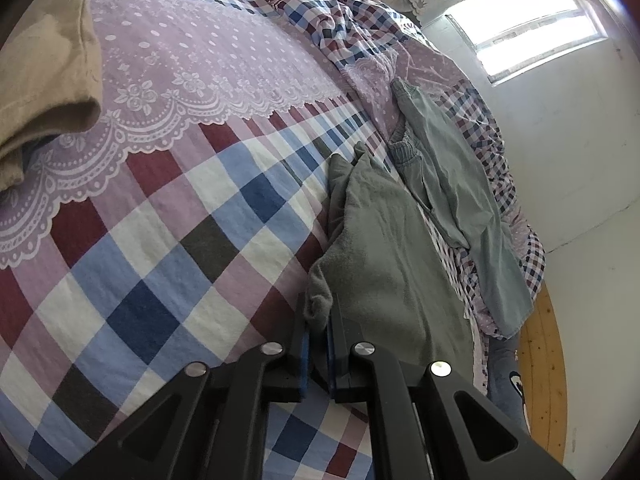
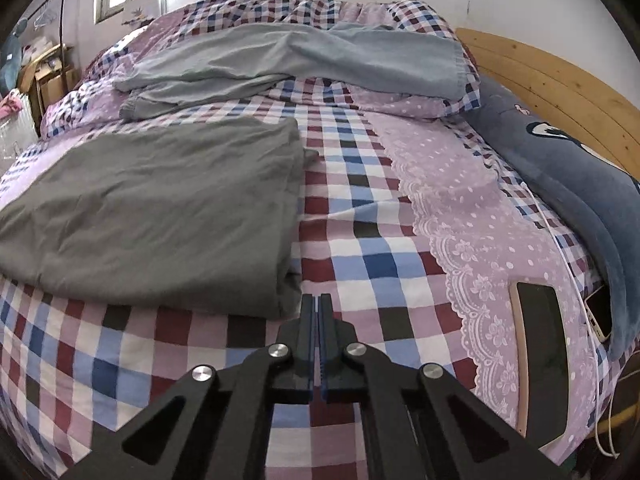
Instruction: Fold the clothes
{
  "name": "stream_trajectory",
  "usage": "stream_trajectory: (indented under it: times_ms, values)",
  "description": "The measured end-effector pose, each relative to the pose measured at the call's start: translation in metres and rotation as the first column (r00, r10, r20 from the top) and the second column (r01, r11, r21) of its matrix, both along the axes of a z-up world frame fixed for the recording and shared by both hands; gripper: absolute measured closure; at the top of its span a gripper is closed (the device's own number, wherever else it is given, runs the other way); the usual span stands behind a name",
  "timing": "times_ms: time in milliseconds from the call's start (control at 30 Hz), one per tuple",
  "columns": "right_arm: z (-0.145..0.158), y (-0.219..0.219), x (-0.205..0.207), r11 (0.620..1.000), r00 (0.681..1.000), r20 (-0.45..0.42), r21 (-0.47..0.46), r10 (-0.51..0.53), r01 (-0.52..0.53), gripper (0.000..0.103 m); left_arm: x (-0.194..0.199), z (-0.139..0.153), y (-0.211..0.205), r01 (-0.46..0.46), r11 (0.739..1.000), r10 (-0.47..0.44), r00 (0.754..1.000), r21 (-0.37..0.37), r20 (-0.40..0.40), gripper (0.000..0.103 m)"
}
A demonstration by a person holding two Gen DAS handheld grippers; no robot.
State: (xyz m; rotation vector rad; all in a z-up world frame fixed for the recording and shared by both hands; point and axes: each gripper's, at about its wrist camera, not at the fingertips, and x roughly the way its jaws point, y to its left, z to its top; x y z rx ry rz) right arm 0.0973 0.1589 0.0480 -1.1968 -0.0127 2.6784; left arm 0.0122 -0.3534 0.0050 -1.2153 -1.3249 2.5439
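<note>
- Clothes lie on the bed [image 2: 360,240], which carries everything else: checked cover in maroon, blue, white and lilac, with a lilac dotted band edged in white lace print running along it.
- Wooden headboard [image 2: 560,92] curves along the bed's far right edge in my right view; a dark blue plush blanket [image 2: 560,168] lies along that same edge.
- Dark grey garment [image 2: 160,208], the biggest piece, spread fairly flat on the left half of the bed in my right view, its near edge folded over into a thick lip close to the bed's near edge.
- Pale grey-green trousers [image 2: 300,60] lie crumpled across the far side of the bed, well apart from the dark grey garment, elastic waistband visible in my left view [image 1: 440,184].
- Tan garment [image 1: 44,72], folded, sits at the upper left corner of my left view on the lace-print band.
- Dark tablet-like slab [image 2: 540,360] with a pale rim lies near the right edge of the bed; a white phone [image 2: 598,316] just beside it, half under the blanket, a white cable trailing past.
- My left gripper [image 1: 319,320]: jaws clamped on a bunched corner of the dark grey garment, cloth pinched between the blue pads.
- My right gripper [image 2: 319,304]: jaws together, nothing visibly between them, tips just beside the folded near corner of the dark grey garment; whether they touch it I cannot tell.
</note>
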Motion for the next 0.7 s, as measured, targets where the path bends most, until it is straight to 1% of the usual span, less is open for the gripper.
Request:
stream_trajectory:
  times_ms: [67,133,200,367,400,467,533,633,700]
  values:
    - [0.003,-0.004,-0.001,1.0,1.0,-0.012,-0.002,0.001,-0.001,0.103,0.001,0.0,-0.002,-0.007,1.0,0.007,1.0,0.003,0.001,0.09]
    - [0.006,-0.011,-0.002,1.0,1.0,-0.024,0.004,0.011,-0.01,0.103,0.002,-0.001,-0.004,-0.013,1.0,0.013,1.0,0.009,0.001,0.08]
    - [0.009,-0.019,-0.003,1.0,0.999,-0.037,0.012,0.024,-0.023,0.102,0.003,-0.003,-0.007,-0.011,0.999,0.011,1.0,0.031,0.001,0.077]
    - [0.02,-0.048,-0.004,0.997,0.993,-0.093,0.027,0.071,-0.068,0.094,0.007,-0.007,-0.006,0.005,0.997,-0.005,1.0,0.08,-0.007,0.072]
    - [0.022,-0.054,-0.003,0.996,0.99,-0.111,0.025,0.086,-0.084,0.091,0.007,-0.008,-0.004,0.018,0.996,-0.017,1.0,0.085,-0.009,0.071]
    - [0.028,-0.07,-0.002,0.992,0.981,-0.147,0.026,0.125,-0.123,0.079,0.007,-0.007,0.0,0.036,0.996,-0.035,0.999,0.083,-0.013,0.069]
    - [0.033,-0.091,0.0,0.983,0.965,-0.186,0.039,0.183,-0.179,0.058,0.005,-0.007,0.005,0.059,0.995,-0.058,0.998,0.085,-0.022,0.063]
    - [0.036,-0.122,0.0,0.966,0.943,-0.213,0.061,0.258,-0.25,0.054,-0.001,-0.007,0.014,0.1,0.992,-0.098,0.995,0.081,-0.029,0.061]
    - [0.033,-0.147,-0.004,0.95,0.928,-0.201,0.059,0.313,-0.308,0.053,-0.003,-0.007,0.018,0.114,0.991,-0.112,0.993,0.07,-0.032,0.061]
